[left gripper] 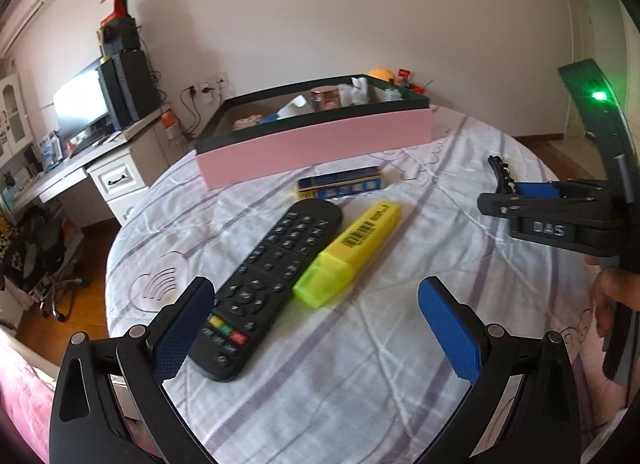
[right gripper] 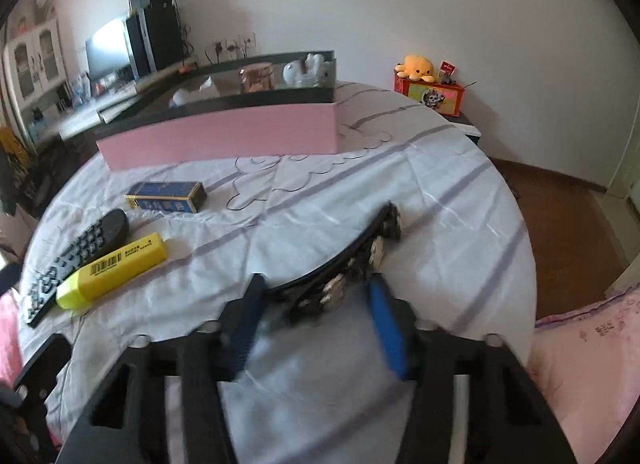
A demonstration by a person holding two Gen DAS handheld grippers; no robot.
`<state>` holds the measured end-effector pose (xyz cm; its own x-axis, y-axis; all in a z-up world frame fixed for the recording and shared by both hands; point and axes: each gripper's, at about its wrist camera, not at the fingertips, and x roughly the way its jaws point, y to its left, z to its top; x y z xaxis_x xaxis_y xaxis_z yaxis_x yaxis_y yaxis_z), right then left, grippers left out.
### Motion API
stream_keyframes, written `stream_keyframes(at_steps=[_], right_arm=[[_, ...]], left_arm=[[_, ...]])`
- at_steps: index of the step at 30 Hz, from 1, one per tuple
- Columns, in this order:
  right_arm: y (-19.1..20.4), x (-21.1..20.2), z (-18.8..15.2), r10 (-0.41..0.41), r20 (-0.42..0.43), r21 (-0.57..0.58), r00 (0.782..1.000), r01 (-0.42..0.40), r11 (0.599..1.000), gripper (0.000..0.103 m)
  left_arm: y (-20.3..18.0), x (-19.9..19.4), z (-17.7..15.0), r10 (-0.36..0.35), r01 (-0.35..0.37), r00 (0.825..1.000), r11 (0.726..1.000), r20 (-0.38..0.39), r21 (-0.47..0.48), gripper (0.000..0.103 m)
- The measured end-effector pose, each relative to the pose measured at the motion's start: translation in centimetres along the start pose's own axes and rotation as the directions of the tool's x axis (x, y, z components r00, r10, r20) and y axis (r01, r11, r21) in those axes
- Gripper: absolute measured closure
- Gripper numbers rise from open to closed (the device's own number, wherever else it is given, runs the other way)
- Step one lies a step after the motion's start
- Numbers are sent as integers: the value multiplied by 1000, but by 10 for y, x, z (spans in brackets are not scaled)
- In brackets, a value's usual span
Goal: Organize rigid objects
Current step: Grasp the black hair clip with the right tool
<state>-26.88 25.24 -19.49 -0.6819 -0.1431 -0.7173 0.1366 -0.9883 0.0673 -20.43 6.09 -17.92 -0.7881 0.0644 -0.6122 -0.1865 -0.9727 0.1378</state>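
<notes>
Right claw (right gripper: 316, 304) sits low over the bed (right gripper: 440, 200), jaws narrowed around the near end of a black curved hair clip (right gripper: 360, 260); pads look close to it but blur hides whether they press, so grip can't be confirmed. Left claw (left gripper: 316, 328) is released, jaws wide, empty, hovering by the remote (left gripper: 268, 284) and yellow highlighter (left gripper: 348, 252), likely waiting its turn. Blue box (left gripper: 340, 184) lies just before the pink-sided tray (left gripper: 320, 140), which already holds items – probably the drop target
</notes>
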Motion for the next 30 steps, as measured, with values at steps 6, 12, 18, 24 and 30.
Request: stream_keyframes(at_steps=[6,12,18,24,30], right_arm=[[-12,-11,-8,36,16,-19,999,-36,999,53],[-14,-11,-12,51,47,-36,998,-49,998,53],[-11,-11,-13,51,62,-43,997,-49,998,52],[-11,-10,-13,55,67,-52,996,-52,997,52],[-11,-9,-12,51,66,-52,997,-48,998,52]], left_arm=[[-8,4,2,-41,41,999,999,-17,1,0],[-6,8,4,-139,136,990,989,-38,-65,0],[-8,6,3,-180,176,983,981,-44,-80,0],[17,4,-1,-92,88,995,992,-43,-88,0],[54,7,-17,-14,6,996,996,-87,-95,0]])
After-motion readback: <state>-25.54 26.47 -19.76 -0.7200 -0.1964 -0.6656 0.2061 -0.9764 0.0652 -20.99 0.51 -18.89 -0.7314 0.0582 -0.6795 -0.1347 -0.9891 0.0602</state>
